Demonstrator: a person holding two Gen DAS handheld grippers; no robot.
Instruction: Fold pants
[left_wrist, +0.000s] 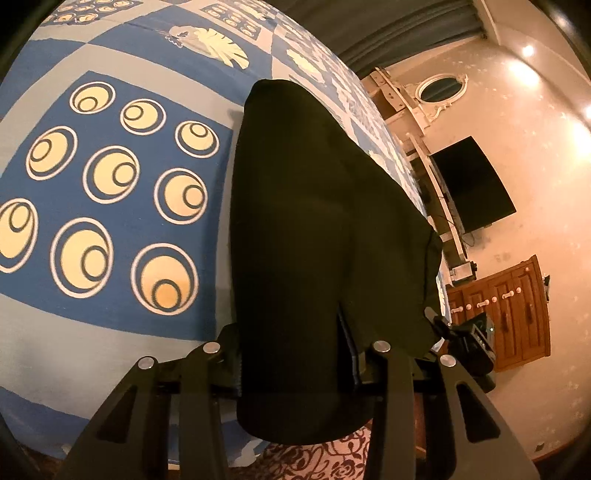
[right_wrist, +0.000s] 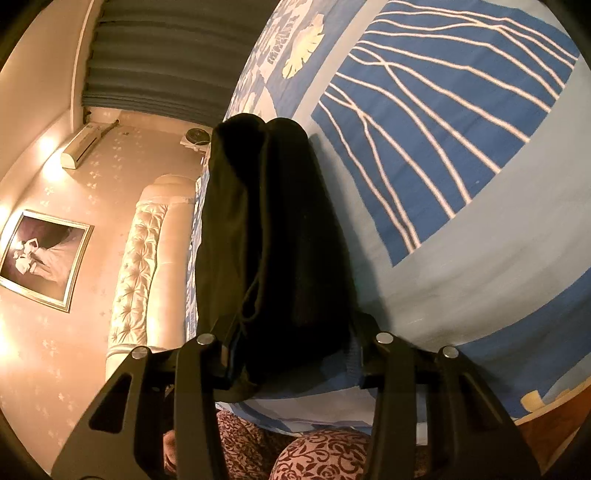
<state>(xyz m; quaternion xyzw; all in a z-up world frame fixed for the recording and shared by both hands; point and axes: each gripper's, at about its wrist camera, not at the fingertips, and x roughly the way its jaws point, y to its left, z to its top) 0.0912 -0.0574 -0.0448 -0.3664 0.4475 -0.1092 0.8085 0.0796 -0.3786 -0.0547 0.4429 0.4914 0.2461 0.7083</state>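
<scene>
The left gripper (left_wrist: 295, 354) and the right gripper (right_wrist: 291, 350) each appear clamped on the near edge of the black pants (left_wrist: 314, 229), probably so both ends of that edge can be carried together over the bedspread (left_wrist: 110, 236). The pants hang from the two grippers over the bed's edge, one dark garment, apparently already doubled lengthwise, judging by two rounded lobes at its far end.

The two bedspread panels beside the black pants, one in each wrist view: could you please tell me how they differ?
The panel in the left wrist view shows cream ringed circles on blue; the panel in the right wrist view shows thin white branching lines on blue. The first lies left of the black pants, the second right. Both have pale grey borders.
</scene>
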